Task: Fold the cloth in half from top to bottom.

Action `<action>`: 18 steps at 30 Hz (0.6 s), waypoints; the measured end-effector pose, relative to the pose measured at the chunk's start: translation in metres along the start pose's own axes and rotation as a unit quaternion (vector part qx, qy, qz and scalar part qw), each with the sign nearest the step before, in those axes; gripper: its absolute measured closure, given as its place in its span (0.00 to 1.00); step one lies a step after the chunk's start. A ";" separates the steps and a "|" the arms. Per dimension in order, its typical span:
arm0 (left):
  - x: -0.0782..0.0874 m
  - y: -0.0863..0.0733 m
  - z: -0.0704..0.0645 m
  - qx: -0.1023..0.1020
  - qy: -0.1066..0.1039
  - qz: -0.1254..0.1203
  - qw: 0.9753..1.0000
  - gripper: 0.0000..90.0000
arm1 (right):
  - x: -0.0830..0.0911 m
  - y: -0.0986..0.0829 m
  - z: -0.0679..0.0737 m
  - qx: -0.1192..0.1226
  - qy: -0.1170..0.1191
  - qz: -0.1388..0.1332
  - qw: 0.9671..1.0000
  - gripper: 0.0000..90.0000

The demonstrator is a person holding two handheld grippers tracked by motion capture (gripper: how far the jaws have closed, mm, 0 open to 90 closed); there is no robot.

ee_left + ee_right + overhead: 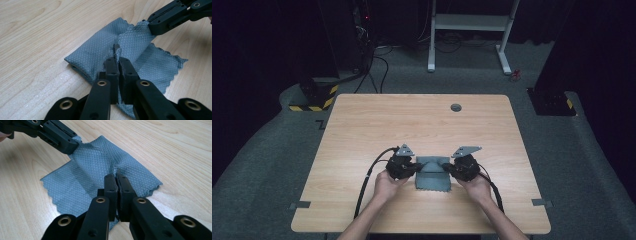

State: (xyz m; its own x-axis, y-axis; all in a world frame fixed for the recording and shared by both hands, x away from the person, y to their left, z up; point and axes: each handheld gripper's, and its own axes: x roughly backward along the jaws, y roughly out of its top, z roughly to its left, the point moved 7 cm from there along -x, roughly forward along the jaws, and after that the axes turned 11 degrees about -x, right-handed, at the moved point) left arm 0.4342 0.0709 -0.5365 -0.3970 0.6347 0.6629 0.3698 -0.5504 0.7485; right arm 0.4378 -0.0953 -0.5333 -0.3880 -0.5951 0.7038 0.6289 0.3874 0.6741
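The left tongs [117,53] are rising from the bottom edge with their jaws pressed together, pinching an edge of the grey cloth [100,50]. The cloth is lying folded over itself on the wooden counter [37,37]. Beyond the cloth's far corner, the right tongs [151,26] are clamping that corner and lifting it off the counter.

A wooden table [362,130] with a grommet [456,107]; beyond it, a white frame [469,30] on grey floor [592,150].
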 end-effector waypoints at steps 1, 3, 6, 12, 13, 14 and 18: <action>0.001 -0.001 -0.001 -0.003 0.001 0.001 1.000 0.96 | 0.000 -0.001 0.001 0.003 0.001 0.000 1.000 0.98; 0.002 -0.001 -0.003 -0.006 0.003 0.000 1.000 0.96 | 0.001 -0.002 0.002 0.002 0.001 0.000 1.000 0.98; 0.002 -0.002 -0.006 -0.007 0.003 0.001 1.000 0.96 | 0.002 -0.004 0.003 0.004 0.004 0.000 1.000 0.98; 0.001 -0.005 -0.009 -0.013 0.003 0.007 1.000 0.96 | 0.004 -0.007 0.006 0.005 0.007 0.001 1.000 0.98; 0.001 -0.007 -0.012 -0.019 0.005 0.010 1.000 0.96 | 0.004 -0.009 0.006 0.004 0.008 0.003 1.000 0.98; 0.001 -0.007 -0.012 -0.019 0.005 0.010 1.000 0.96 | 0.004 -0.009 0.006 0.004 0.008 0.003 1.000 0.98; 0.004 -0.009 -0.014 -0.021 0.006 0.008 1.000 0.96 | 0.005 -0.013 0.010 0.005 0.015 0.003 1.000 0.98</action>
State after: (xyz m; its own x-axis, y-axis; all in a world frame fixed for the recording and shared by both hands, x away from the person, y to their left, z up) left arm 0.4171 0.0708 -0.5407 -0.4020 0.6189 0.6748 0.3416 -0.5824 0.7376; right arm 0.4211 -0.0963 -0.5365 -0.3646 -0.6134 0.7006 0.6241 0.3974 0.6727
